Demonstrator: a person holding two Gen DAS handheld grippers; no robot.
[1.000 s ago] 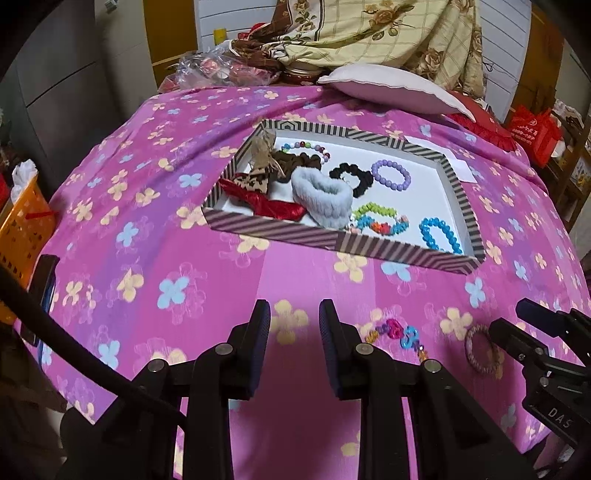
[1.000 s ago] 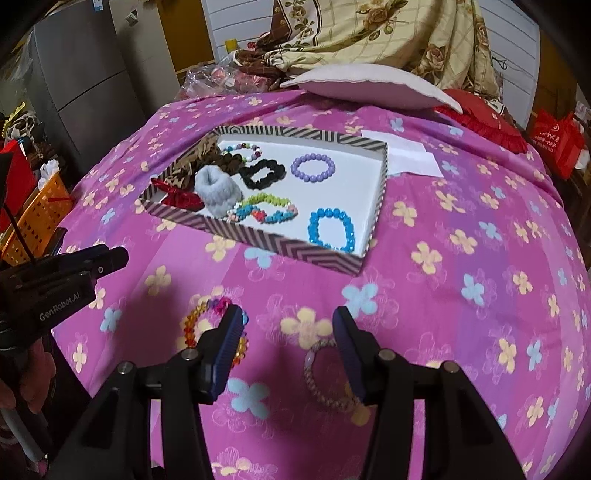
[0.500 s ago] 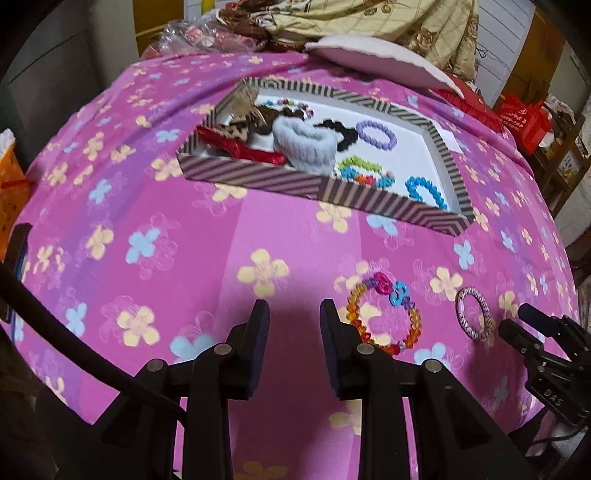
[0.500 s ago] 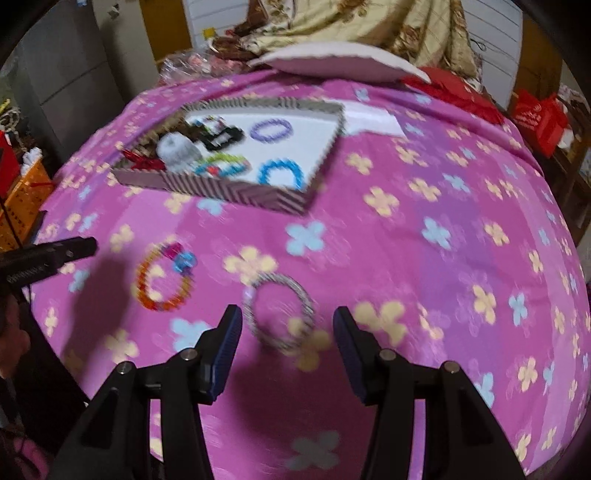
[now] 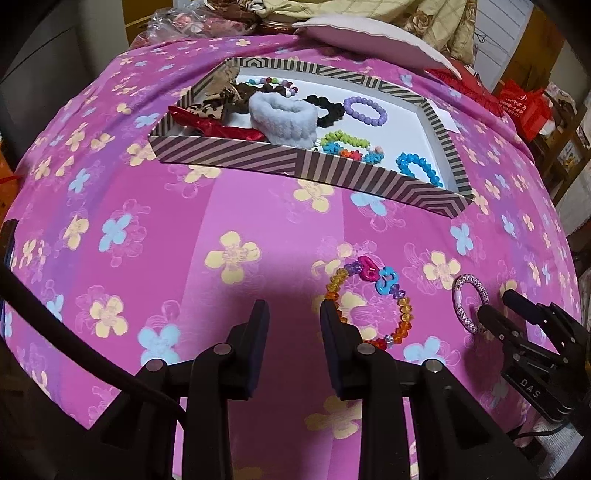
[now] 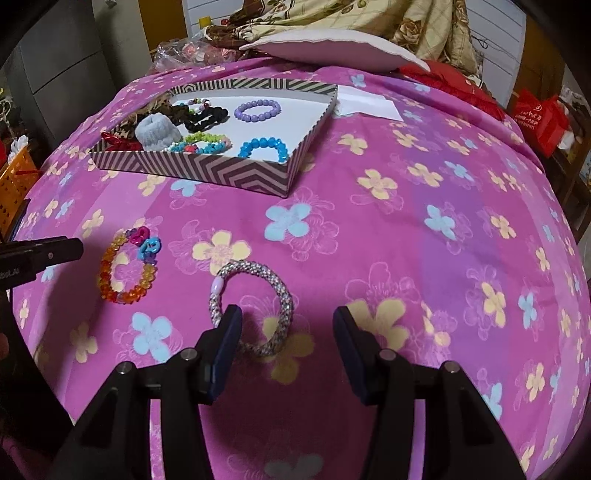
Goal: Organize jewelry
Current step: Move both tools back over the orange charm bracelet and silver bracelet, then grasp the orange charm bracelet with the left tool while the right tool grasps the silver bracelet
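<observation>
1. Surface: a pink floral bedspread (image 5: 229, 221) fills most of both views.
2. Striped box (image 5: 295, 166): sits in the upper centre of the left wrist view and the upper left of the right wrist view. Its white floor holds a purple bead bracelet (image 6: 257, 109), a blue bead bracelet (image 6: 263, 146), a green bead bracelet (image 5: 345, 139), a black scrunchie (image 5: 327, 107), a grey fluffy band (image 5: 283, 120) and a red ribbon piece (image 5: 218, 127).
3. Orange bead bracelet (image 5: 369, 302) with pink and blue charms: lies flat on the bedspread outside the box, lower right of centre in the left wrist view, middle left in the right wrist view.
4. Silver woven bracelet (image 6: 251, 306): lies flat on the bedspread, lower centre of the right wrist view, just beside the orange bead bracelet but apart from it.
5. Left gripper (image 5: 293, 321): bottom centre of its own view, fingers apart and holding nothing. Its right finger overlaps the near-left edge of the orange bead bracelet; contact cannot be judged.
6. Right gripper (image 6: 286, 325): bottom centre of its own view, fingers spread wide and holding nothing. The near side of the silver woven bracelet lies between them; the left finger (image 6: 227, 332) covers part of the band.
7. Background: a pale pillow (image 6: 332, 48) and a floral quilt (image 6: 332, 18) lie along the top of the frame.
</observation>
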